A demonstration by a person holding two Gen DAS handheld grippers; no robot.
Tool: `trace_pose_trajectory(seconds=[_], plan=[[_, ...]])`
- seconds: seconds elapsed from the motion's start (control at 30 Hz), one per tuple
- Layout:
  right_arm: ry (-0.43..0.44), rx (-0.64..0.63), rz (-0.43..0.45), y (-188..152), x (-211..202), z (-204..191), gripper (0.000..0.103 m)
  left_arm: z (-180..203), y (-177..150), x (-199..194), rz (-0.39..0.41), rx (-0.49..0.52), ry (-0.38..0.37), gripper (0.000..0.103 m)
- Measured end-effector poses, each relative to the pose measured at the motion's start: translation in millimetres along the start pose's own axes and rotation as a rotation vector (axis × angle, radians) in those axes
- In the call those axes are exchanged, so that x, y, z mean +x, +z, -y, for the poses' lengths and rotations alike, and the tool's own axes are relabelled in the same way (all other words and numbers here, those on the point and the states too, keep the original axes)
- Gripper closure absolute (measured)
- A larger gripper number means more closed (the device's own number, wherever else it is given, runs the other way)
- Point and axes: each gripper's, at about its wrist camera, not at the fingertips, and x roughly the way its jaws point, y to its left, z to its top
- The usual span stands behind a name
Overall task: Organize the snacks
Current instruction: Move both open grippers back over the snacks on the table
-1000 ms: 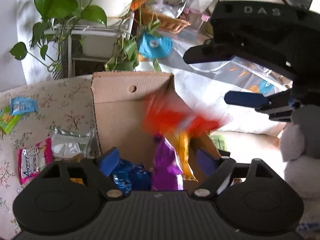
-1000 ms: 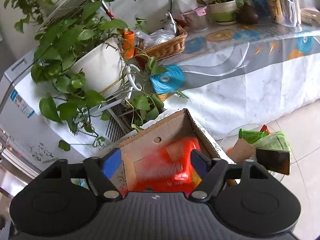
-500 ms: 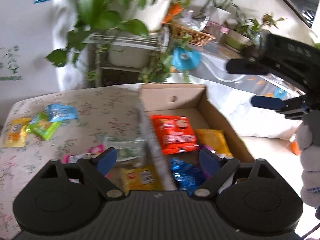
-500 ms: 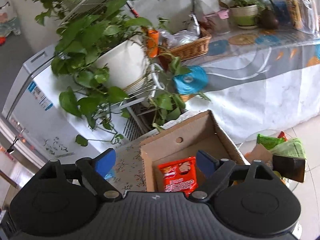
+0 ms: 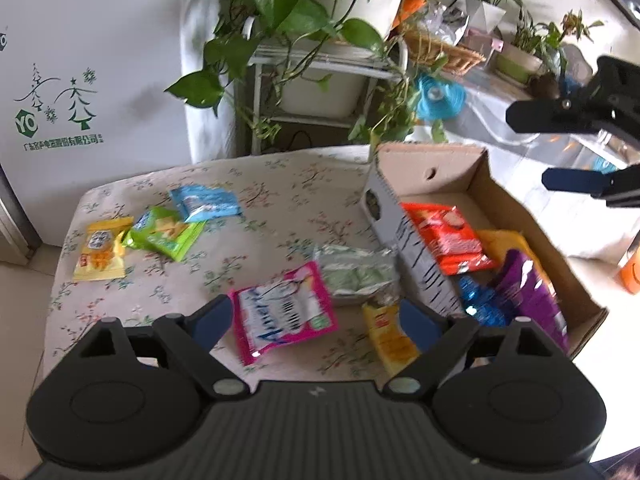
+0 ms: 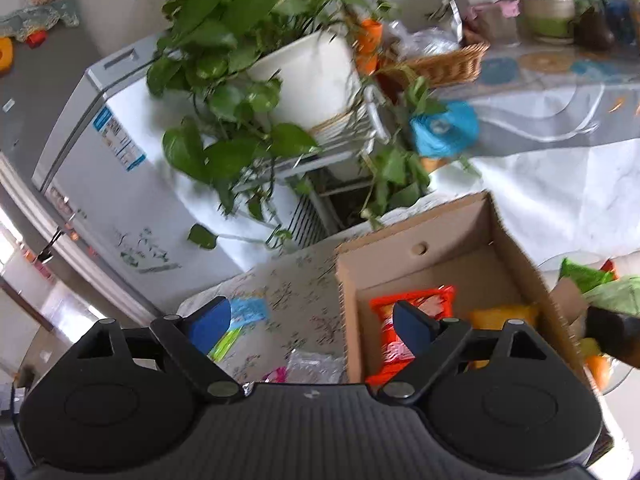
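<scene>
Snacks (image 5: 282,313) flat on tablecloth (image 5: 280,200), some boxed

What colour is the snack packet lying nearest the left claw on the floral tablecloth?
Pink packet with a white centre and blue lettering; clearest in the left wrist view.

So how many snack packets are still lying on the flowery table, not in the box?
6: yellow, green and blue far left; pink, silvery-green and yellow by the cardboard box. The gripper may hide more.
</scene>
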Motion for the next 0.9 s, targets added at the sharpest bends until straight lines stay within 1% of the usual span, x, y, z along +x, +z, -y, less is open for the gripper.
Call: trace_pose_trajectory(seconds=[0.17,0.3,0.4,0.47,0.57,0.63,0.7,0.8,0.9], plan=[[0.019,-0.039,-0.039,-8.1,12.9,-14.3,0.011,-14.1,-6.7,3.7,-0.02,0.033,0.026,0.012],[0.052,-0.07,-0.08,-15.2,28.0,-26.4,0.011,-26.5,-8.9,5.1,-0.024,0.056,0.041,0.012],[0.057,-0.098,-0.105,-19.0,40.9,-34.5,0.011,-35.7,-8.9,7.6,-0.024,0.057,0.054,0.011],[0.058,-0.114,-0.125,-21.9,52.4,-39.7,0.011,-43.3,-9.9,9.2,-0.017,0.036,0.067,0.009],[0.052,-0.128,-0.152,-25.8,67.9,-45.7,0.011,-55.9,-12.4,12.0,-0.016,-0.018,0.082,0.009],[0.039,-0.14,-0.17,-28.7,79.5,-49.5,0.011,-64.2,-12.5,11.9,-0.019,-0.067,0.101,0.009],[0.021,-0.162,-0.186,-31.7,91.4,-54.7,0.011,-70.0,-10.5,9.6,-0.021,-0.092,0.121,0.009],[-0.011,-0.212,-0.197,-36.0,107.9,-64.4,0.011,-77.3,-5.2,0.2,0.016,-0.104,0.145,0.009],[-0.025,-0.238,-0.222,-38.4,123.9,-71.3,0.011,-83.8,-1.7,-9.0,0.044,-0.113,0.161,0.009]])
